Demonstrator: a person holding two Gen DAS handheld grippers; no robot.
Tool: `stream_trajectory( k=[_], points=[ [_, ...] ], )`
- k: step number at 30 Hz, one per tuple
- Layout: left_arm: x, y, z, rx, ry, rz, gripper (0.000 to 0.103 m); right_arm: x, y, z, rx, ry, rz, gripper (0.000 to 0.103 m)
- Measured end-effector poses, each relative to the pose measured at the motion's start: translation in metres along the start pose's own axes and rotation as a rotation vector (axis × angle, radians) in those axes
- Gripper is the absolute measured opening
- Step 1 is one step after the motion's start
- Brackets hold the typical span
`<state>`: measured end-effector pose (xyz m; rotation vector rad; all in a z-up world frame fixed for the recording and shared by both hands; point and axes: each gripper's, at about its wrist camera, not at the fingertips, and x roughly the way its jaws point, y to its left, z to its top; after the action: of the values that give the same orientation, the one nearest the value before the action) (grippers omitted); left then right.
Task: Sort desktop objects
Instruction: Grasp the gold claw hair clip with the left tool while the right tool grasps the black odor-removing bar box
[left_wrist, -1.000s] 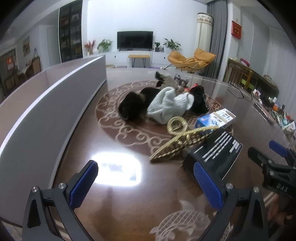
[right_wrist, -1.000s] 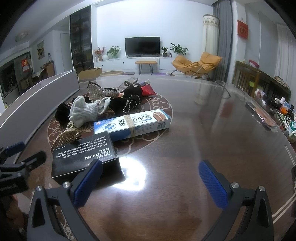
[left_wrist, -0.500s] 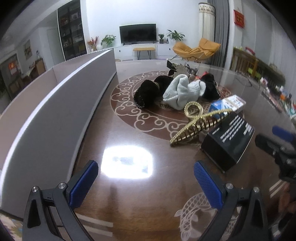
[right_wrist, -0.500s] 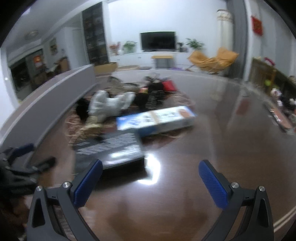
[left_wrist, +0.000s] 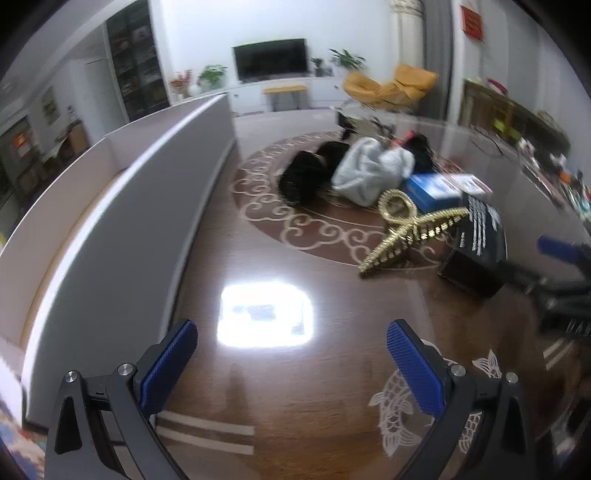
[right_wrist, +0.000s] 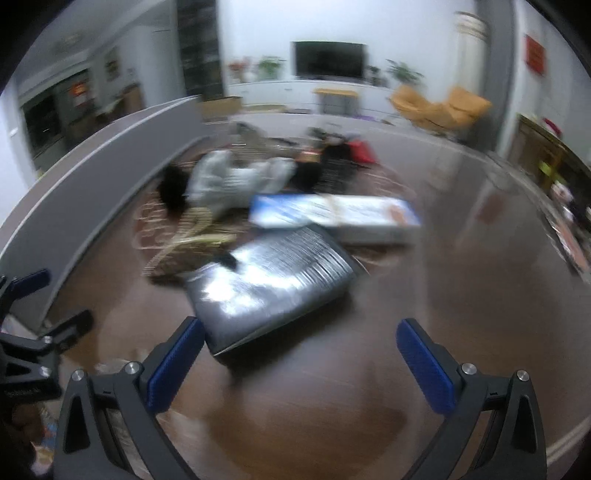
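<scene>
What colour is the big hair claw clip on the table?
Gold; the clip shows best in the left wrist view.

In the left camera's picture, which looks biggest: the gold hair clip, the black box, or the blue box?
1. Gold hair clip, widest span.
2. Black box, though nearer the camera, so unsure.
3. Blue box, partly hidden behind the clip.

A: What does the tabletop (left_wrist: 266, 369) look like?
B: Dark brown and glossy, with pale scroll patterns.
A: And what lies on it?
B: A gold hair claw (left_wrist: 406, 232), a black box (left_wrist: 476, 254), a blue-white carton (right_wrist: 332, 214), and a grey cloth (left_wrist: 369, 173) beside dark items.
</scene>
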<state>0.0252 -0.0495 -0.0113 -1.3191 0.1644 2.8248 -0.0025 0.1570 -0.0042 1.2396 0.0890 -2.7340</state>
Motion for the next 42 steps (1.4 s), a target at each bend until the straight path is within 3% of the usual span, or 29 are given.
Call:
stream_trajectory(
  k=[3,5,10,14,18,21,26,30,33,36,39,42],
  points=[
    [0.009,-0.013,0.006,0.059,0.031,-0.023,0.103,-0.010,-0.036,-0.007,0.055,0.019,-0.103,0.103],
    [0.016,-0.025,0.011,0.110,0.047,-0.047,0.103,-0.012,-0.052,-0.008,0.084,0.025,-0.104,0.103],
    [0.034,-0.043,0.021,0.228,0.078,-0.031,0.103,-0.021,-0.060,-0.018,0.118,0.085,0.085,0.103],
    [0.033,-0.032,0.025,0.182,0.083,-0.050,0.103,-0.015,-0.032,-0.018,0.070,0.108,0.160,0.103],
    [0.023,-0.019,0.022,0.117,0.070,-0.065,0.103,0.002,-0.012,0.000,0.108,0.092,0.185,0.103],
    [0.020,-0.015,0.019,0.101,0.072,-0.070,0.103,0.014,-0.001,0.015,0.117,0.086,0.180,0.103],
    [0.023,-0.018,0.018,0.101,0.083,-0.074,0.103,0.040,0.014,0.026,0.038,0.156,0.112,0.103],
    [0.025,-0.026,0.021,0.142,0.078,-0.065,0.103,0.039,-0.010,0.016,0.050,0.147,0.106,0.103],
    [0.028,-0.035,0.028,0.169,0.074,-0.072,0.103,0.036,-0.043,0.004,0.076,0.143,-0.013,0.103],
    [0.035,-0.049,0.039,0.210,0.070,-0.090,0.103,0.029,-0.059,-0.007,0.057,0.133,-0.055,0.103],
    [0.047,-0.068,0.051,0.275,0.087,-0.135,0.103,0.023,-0.068,-0.013,0.064,0.106,-0.044,0.103],
    [0.059,-0.083,0.062,0.338,0.093,-0.129,0.103,0.020,-0.072,-0.014,0.085,0.089,-0.036,0.103]
  ],
)
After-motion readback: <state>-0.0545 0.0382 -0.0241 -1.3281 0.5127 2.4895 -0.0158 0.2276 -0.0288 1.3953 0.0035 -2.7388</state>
